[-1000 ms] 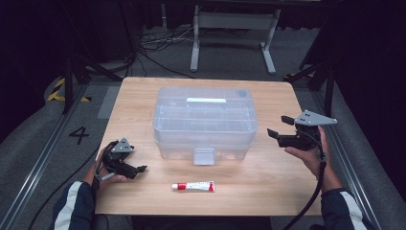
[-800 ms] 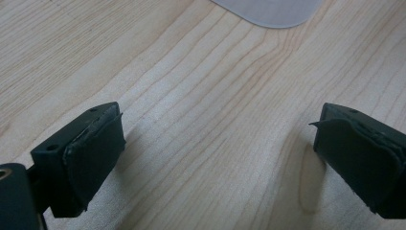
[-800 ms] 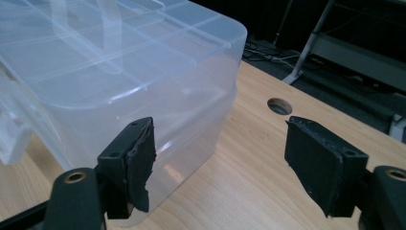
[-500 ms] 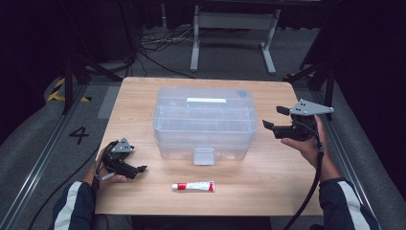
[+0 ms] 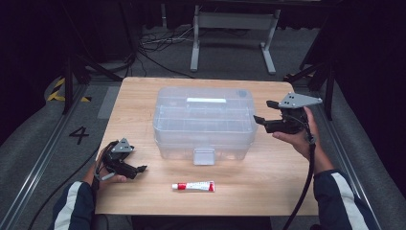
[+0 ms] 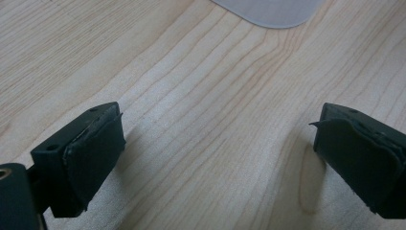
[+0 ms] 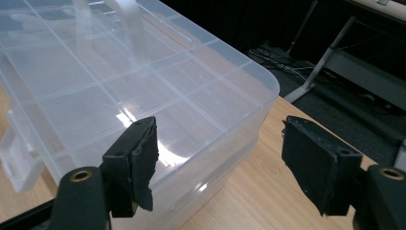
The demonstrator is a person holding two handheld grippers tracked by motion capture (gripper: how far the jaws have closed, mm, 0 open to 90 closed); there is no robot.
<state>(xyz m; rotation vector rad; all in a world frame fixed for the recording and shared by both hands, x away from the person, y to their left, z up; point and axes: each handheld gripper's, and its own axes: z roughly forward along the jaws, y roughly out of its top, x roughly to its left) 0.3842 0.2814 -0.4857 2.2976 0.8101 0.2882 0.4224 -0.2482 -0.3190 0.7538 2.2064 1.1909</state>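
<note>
Right tongs [image 5: 262, 111] moved leftward, now open beside clear box [image 5: 203, 120]

My wooden table [image 5: 143, 96] sits on grey carpet [image 5: 43, 139] marked "4" [image 5: 79, 135]; beyond it, tangled cables [image 5: 158, 45], a grey metal stand [image 5: 232, 24], darkness.

In my left claw view, the clear, ribbed plastic lidded box [image 6: 268, 10] is cut off by the far edge, leaving one pale rounded tab. In my right claw view that box runs off the left and far edges. In the high view, the print on the small white tube with a red cap [image 5: 193, 186] is too small to read.
</note>
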